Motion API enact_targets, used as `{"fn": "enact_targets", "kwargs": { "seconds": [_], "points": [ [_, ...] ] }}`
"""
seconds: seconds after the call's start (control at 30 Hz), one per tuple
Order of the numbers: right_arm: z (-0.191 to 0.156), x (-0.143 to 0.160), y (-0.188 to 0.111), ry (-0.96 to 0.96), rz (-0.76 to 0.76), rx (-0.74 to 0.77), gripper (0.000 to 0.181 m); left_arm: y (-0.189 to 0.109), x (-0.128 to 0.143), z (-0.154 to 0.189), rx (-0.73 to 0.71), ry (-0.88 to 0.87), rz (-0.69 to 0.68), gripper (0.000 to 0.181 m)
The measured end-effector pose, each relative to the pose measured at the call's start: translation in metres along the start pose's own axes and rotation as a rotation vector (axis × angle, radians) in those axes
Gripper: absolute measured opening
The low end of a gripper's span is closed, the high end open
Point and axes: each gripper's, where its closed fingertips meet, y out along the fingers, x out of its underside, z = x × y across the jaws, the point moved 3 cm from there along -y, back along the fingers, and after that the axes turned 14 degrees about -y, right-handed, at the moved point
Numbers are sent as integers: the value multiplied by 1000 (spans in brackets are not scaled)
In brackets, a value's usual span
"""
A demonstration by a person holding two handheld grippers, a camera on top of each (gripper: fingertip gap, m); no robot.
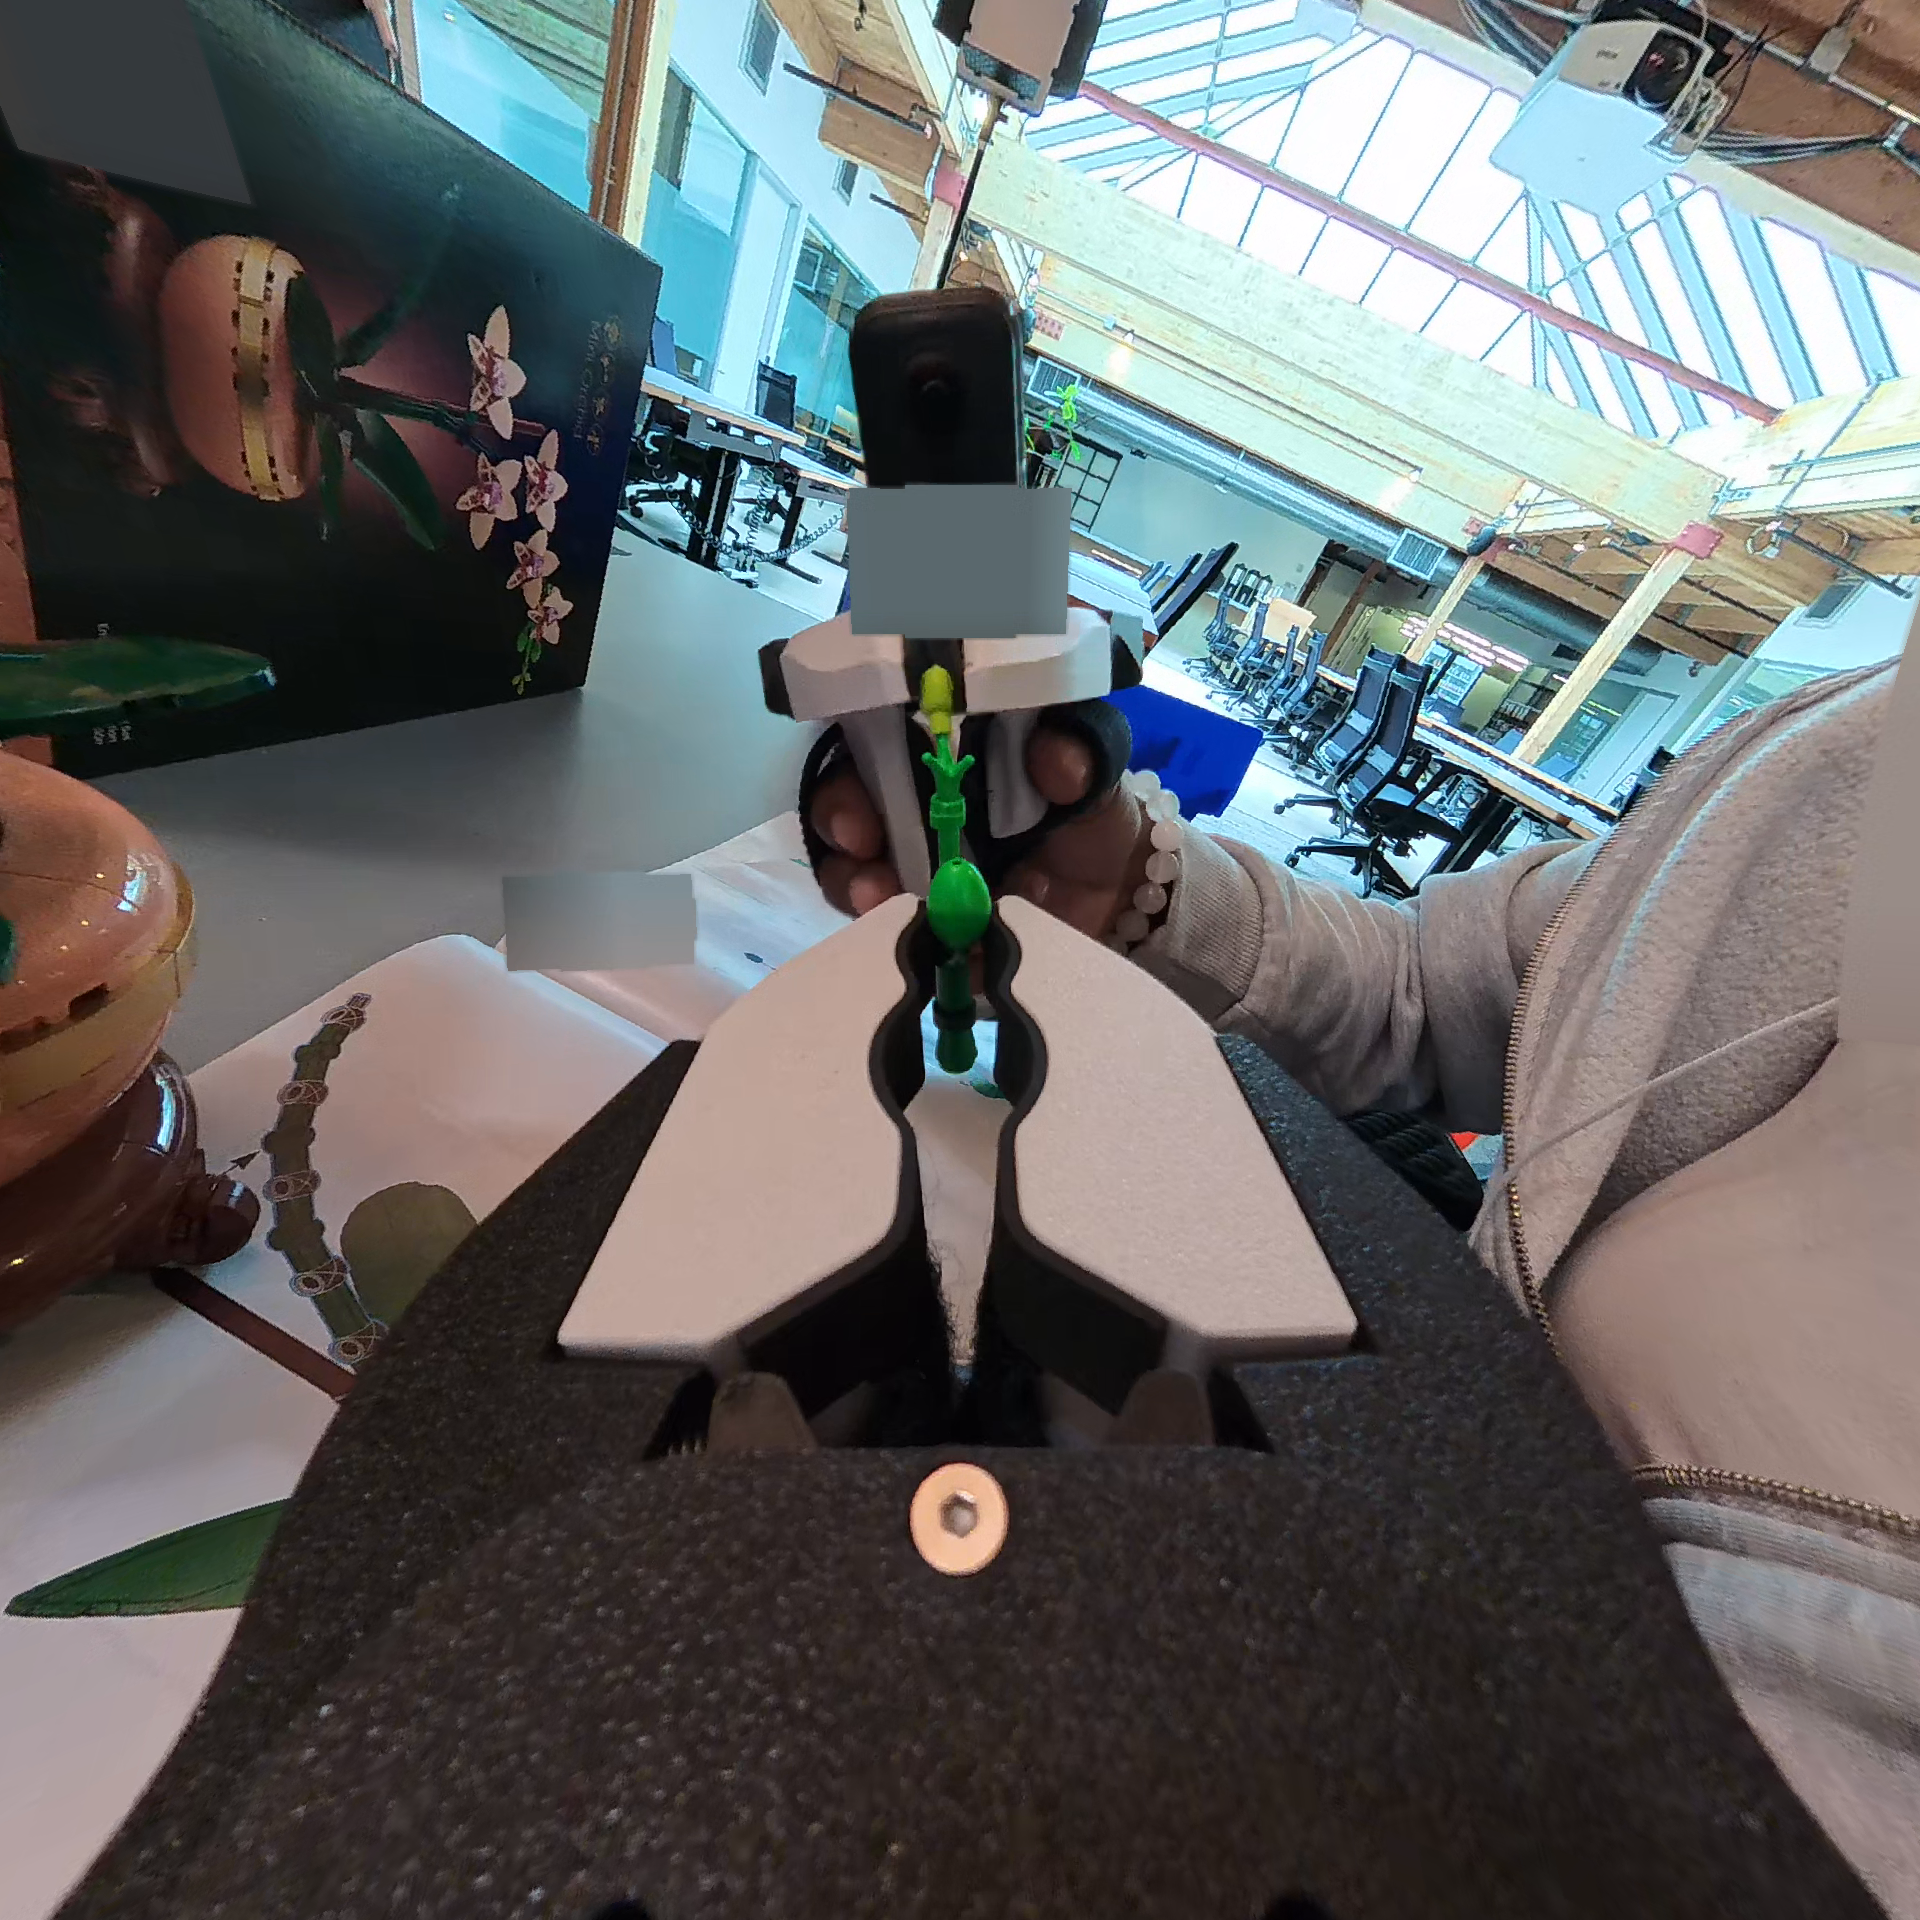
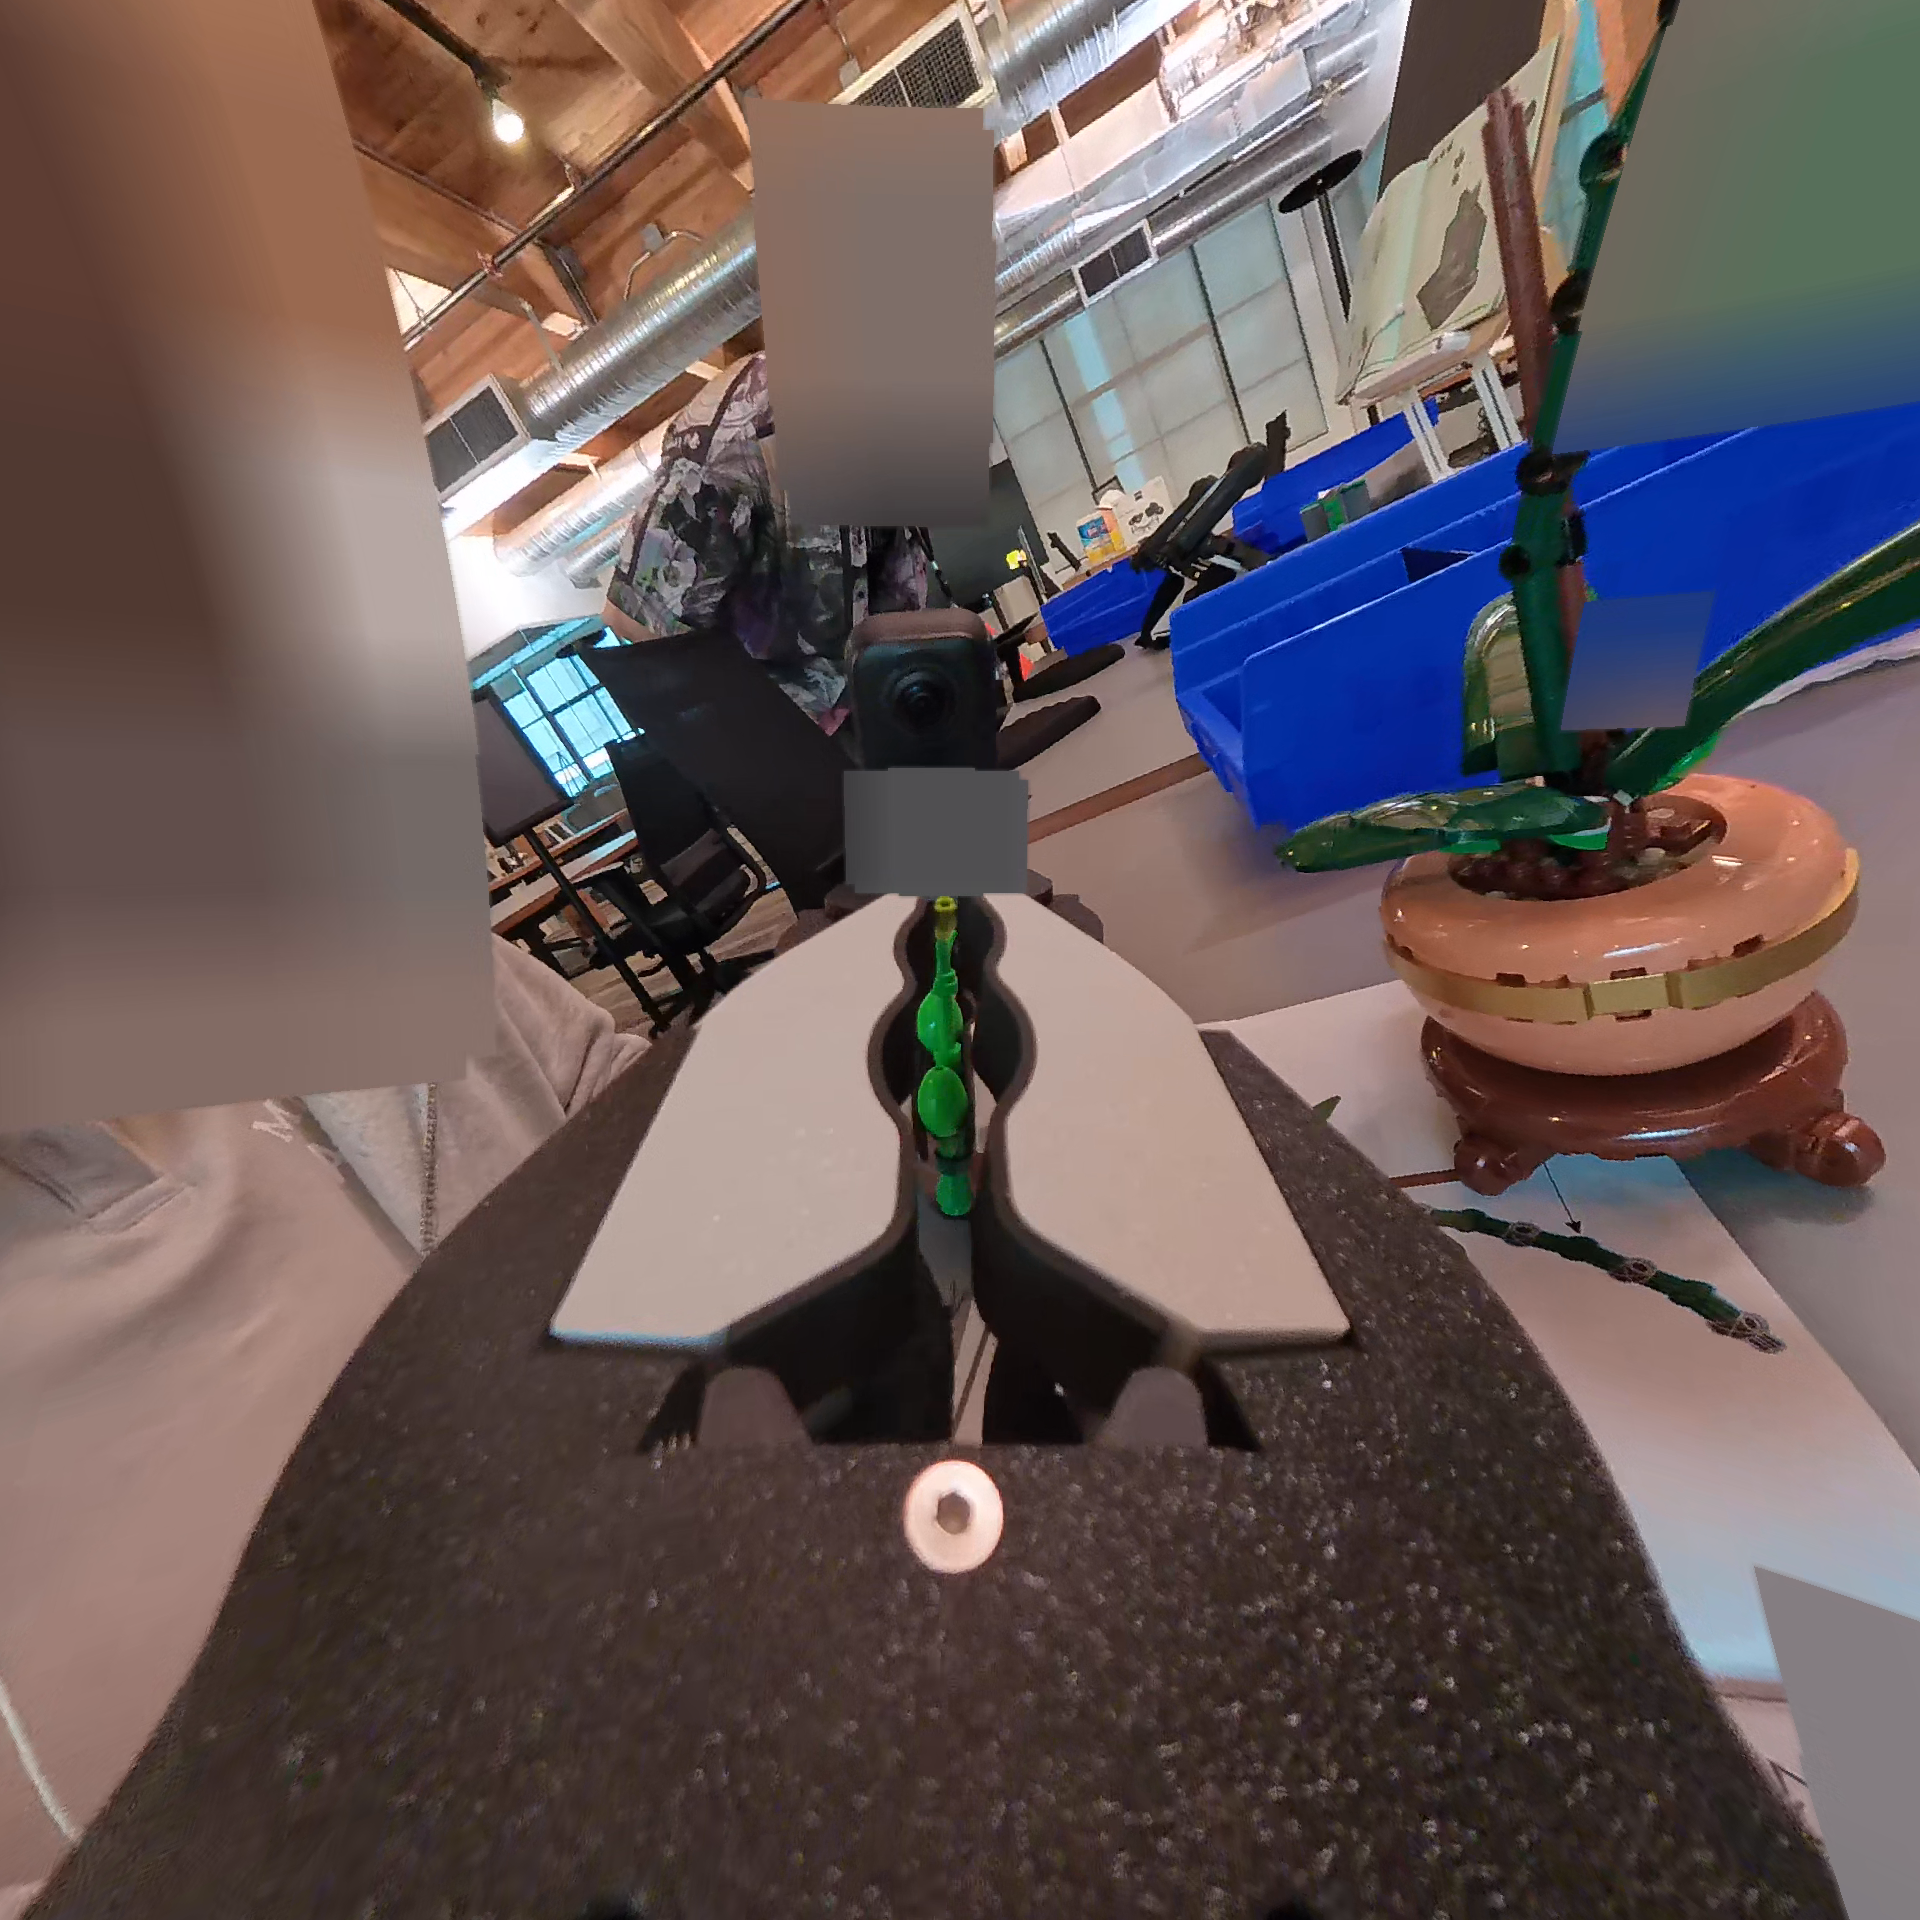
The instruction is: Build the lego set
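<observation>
A thin green lego stem with bright green buds [image 1: 956, 902] and a yellow-green tip runs between both grippers, held up above the table. My left gripper [image 1: 952, 920] is shut on its lower part, with one bud at the fingertips. My right gripper [image 1: 943, 748], held by a hand with a bead bracelet, faces it and closes on the upper part. In the right wrist view the stem [image 2: 940, 1091] lies along the gap of my right gripper [image 2: 951, 920], whose white fingers [image 2: 769, 1143] are closed around it. The left gripper is mostly hidden behind them.
A pink-tan lego flower pot on a brown base [image 2: 1621, 966] with dark green leaves stands to the side; it also shows in the left wrist view [image 1: 73, 987]. The dark set box [image 1: 312, 416] stands behind. A printed instruction sheet [image 1: 468, 1091] lies on the grey table. Blue bins [image 2: 1351, 675] sit farther back. The tips of one gripper are about 4 cm away from the tips of the other.
</observation>
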Motion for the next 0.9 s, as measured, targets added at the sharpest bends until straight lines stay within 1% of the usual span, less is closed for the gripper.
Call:
{"fn": "enact_targets", "kwargs": {
  "seconds": [0.5,0.7,0.73,0.77,0.8,0.87,0.9],
  "points": [
    [-3,1,0,-35,-35,10,3,2,2,0,-8,9,-16,7],
    [-3,0,0,-44,-25,8,4,1,2,1,-3,11,-12,7],
    [-4,-2,0,-52,-20,3,9,1,1,1,1,10,-5,7],
    [-4,-4,0,-52,-15,1,19,0,0,1,7,6,6,7],
    [-4,-7,-2,-51,-5,0,23,-2,-1,1,15,-3,20,7],
    [-2,-14,-9,-56,24,9,24,-6,-5,1,39,-38,54,8],
    [1,-15,-12,-67,15,32,23,-8,-6,1,53,-62,68,7]
  ]
}}
